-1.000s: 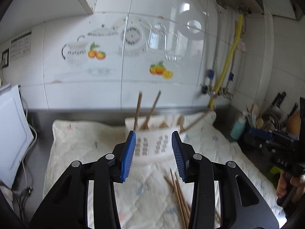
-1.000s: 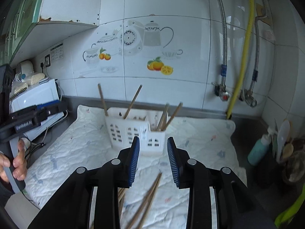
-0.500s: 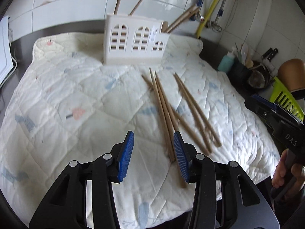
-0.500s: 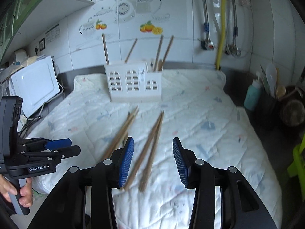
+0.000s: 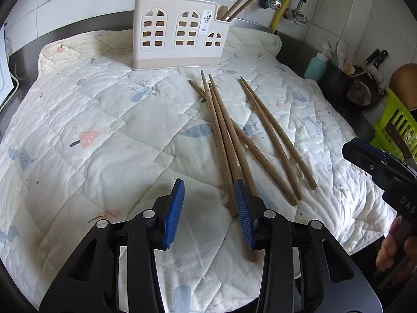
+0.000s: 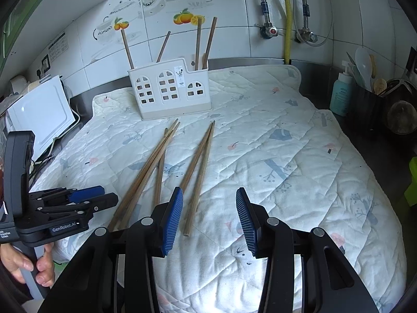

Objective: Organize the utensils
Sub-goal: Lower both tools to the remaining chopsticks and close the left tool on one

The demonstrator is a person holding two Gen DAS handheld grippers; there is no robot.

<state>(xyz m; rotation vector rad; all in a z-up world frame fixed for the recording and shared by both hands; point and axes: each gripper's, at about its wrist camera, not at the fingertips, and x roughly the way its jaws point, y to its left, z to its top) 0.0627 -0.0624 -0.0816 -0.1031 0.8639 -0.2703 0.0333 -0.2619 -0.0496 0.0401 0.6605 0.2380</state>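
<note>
Several wooden chopsticks (image 5: 226, 135) lie loose on a quilted cloth (image 5: 91, 109), a group of three or so on the left and a pair (image 6: 200, 161) to their right. Behind them stands a white utensil holder (image 5: 179, 34) with chopsticks upright in it. My left gripper (image 5: 208, 190) hovers low over the near ends of the left group. Its jaws are closing, with one chopstick end just inside the right pad and no pad pressing it. My right gripper (image 6: 208, 198) stands open over the near end of the pair. Each gripper also shows in the other's view: the left gripper (image 6: 104, 195) and the right gripper (image 5: 351, 150).
A white appliance (image 6: 44, 114) sits left of the cloth. On the right stand a teal bottle (image 6: 341, 94), a black pot of utensils (image 6: 365, 104) and a green rack (image 5: 396, 127). Tiled wall and pipes (image 6: 286, 18) run behind the holder. A hand (image 6: 28, 263) grips the left handle.
Both grippers came down from facing the wall and holder to low over the loose chopsticks. The right jaws widened, and the chopsticks loom larger in both views.
</note>
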